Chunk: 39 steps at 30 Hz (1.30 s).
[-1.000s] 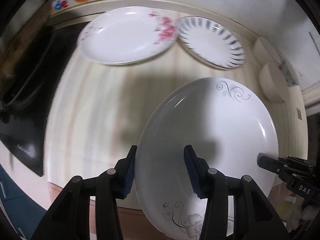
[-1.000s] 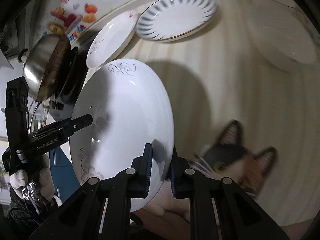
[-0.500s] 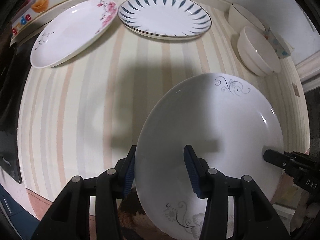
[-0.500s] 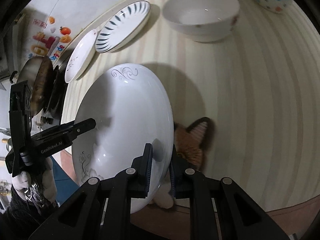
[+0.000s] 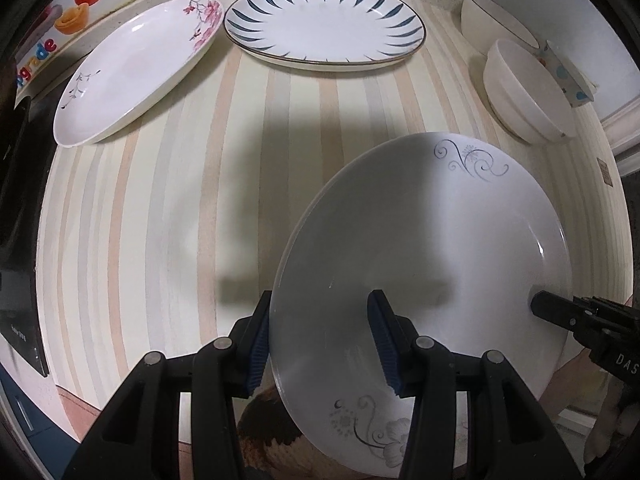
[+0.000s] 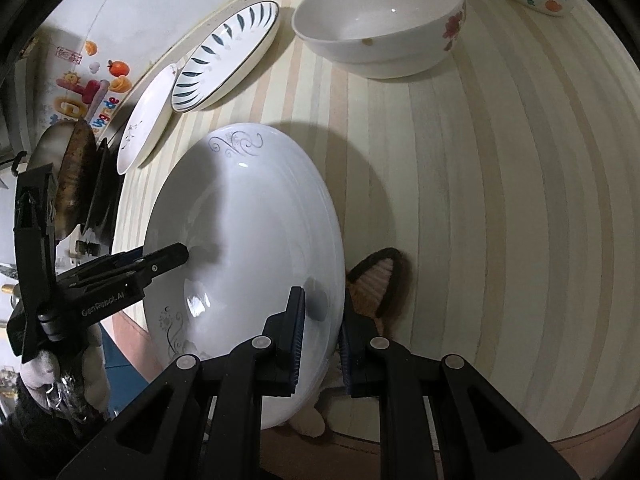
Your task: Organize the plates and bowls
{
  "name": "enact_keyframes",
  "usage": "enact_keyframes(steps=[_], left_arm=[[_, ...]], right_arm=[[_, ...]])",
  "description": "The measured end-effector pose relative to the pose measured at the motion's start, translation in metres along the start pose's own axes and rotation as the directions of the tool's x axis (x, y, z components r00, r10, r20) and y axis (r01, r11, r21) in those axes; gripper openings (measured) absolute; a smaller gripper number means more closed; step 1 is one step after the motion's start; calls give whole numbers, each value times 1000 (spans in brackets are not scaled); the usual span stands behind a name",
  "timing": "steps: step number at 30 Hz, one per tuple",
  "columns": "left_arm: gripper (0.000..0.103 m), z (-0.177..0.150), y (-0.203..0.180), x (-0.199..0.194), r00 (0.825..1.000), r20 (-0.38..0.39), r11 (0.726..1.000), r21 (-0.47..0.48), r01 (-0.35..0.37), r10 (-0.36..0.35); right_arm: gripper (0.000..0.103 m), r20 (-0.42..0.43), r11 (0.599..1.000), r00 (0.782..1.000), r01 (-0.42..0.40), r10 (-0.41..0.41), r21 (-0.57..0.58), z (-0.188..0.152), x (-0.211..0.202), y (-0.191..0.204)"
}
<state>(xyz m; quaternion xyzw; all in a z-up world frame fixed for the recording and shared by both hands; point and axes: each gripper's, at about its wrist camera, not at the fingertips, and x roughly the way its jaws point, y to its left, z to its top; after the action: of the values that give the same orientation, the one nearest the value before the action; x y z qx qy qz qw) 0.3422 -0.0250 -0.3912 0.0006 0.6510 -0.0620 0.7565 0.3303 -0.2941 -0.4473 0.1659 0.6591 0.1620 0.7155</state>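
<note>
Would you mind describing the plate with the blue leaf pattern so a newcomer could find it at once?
Start at the striped countertop and look along its far edge by the wall. Two plates lie there side by side; the blue-patterned plate is the right-hand one in the left wrist view. It has dark blue leaf strokes around its rim, whereas the pink-blossom plate beside it has flowers.

Wide bare worktop [image 5: 168, 208] mid-stretch; plates [image 5: 324, 28] line the back edge, bowls [image 5: 524, 92] crowd the far right corner.

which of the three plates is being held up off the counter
The white plate with grey scrollwork, gripped at opposite rims by both grippers; the pink-blossom and blue-leaf plates lie on the counter.
</note>
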Motion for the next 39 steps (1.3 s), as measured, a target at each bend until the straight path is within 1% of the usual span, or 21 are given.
enact_keyframes(steps=[6, 12, 15, 17, 18, 20, 21, 23, 24, 25, 26, 27, 28, 29, 30, 31, 33, 35, 37, 38, 39], left_arm=[[44, -7, -5, 1, 1000, 9, 999, 32, 9, -9], [44, -14, -10, -3, 1000, 6, 997, 75, 22, -22], [44, -18, -10, -8, 999, -20, 994, 96, 47, -45], [44, -17, 3, -24, 998, 6, 994, 95, 58, -59], [44, -17, 10, -36, 998, 29, 994, 98, 53, -56], [44, -14, 30, -61, 995, 84, 996, 77, 39, -46], [44, -12, 42, -72, 993, 109, 998, 57, 33, -39], [44, 2, 75, -86, 989, 142, 999, -4, 33, -32], [44, 10, 90, -88, 988, 151, 999, -33, 34, -28], [44, 20, 108, -89, 986, 164, 997, -76, 34, -21], [44, 27, 123, -84, 986, 166, 993, -110, 33, -14], [44, 38, 143, -79, 987, 161, 986, -162, 41, -14], [44, 45, 156, -75, 987, 163, 979, -199, 49, -16], [44, 53, 171, -69, 986, 167, 968, -247, 52, -10], [44, 61, 185, -62, 986, 165, 958, -283, 52, -5], [44, 64, 194, -60, 987, 161, 951, -304, 54, -4], [44, 71, 210, -51, 988, 153, 935, -352, 46, 9], [44, 78, 219, -40, 991, 134, 926, -376, 45, 6], [44, 89, 226, -31, 993, 121, 921, -388, 38, 10], [44, 89, 227, -29, 994, 112, 919, -393, 34, 11], [44, 90, 230, -26, 994, 107, 917, -398, 33, 11]], right_arm=[[17, -2, 999, 1000, 25, -25, 24, -2, 5, -2], [18, 13, 996, 999, 49, -50, 78, -6, 4, 1], [19, 13, 993, 998, 54, -56, 102, -7, 7, 1], [20, -1, 991, 998, 57, -58, 124, -7, 3, -1], [20, 9, 988, 998, 64, -66, 137, -6, -5, -1], [21, 55, 985, 994, 85, -94, 152, -3, -33, 5], [21, 96, 986, 990, 90, -105, 141, 2, -53, 18], [22, 137, 992, 987, 67, -81, 103, 14, -74, 42], [22, 162, 997, 985, 47, -56, 59, 29, -82, 66], [23, 172, 999, 985, 28, -32, 28, 40, -84, 82], [27, 171, 1000, 985, -18, 21, -23, 60, -79, 106], [30, 164, 998, 985, -39, 47, -50, 73, -74, 120], [31, 159, 993, 985, -55, 71, -100, 100, -59, 146], [31, 156, 990, 984, -61, 81, -131, 115, -50, 160], [31, 145, 981, 985, -69, 97, -182, 136, -34, 179], [31, 129, 972, 987, -66, 97, -227, 161, -12, 199], [31, 97, 961, 991, -59, 88, -270, 201, 24, 224], [31, 56, 947, 997, -31, 51, -319, 243, 68, 249], [31, 26, 932, 999, -13, 24, -363, 269, 95, 264], [31, 12, 921, 1000, 5, -1, -388, 280, 110, 274], [31, 6, 916, 1000, 10, -9, -401, 284, 117, 275]])
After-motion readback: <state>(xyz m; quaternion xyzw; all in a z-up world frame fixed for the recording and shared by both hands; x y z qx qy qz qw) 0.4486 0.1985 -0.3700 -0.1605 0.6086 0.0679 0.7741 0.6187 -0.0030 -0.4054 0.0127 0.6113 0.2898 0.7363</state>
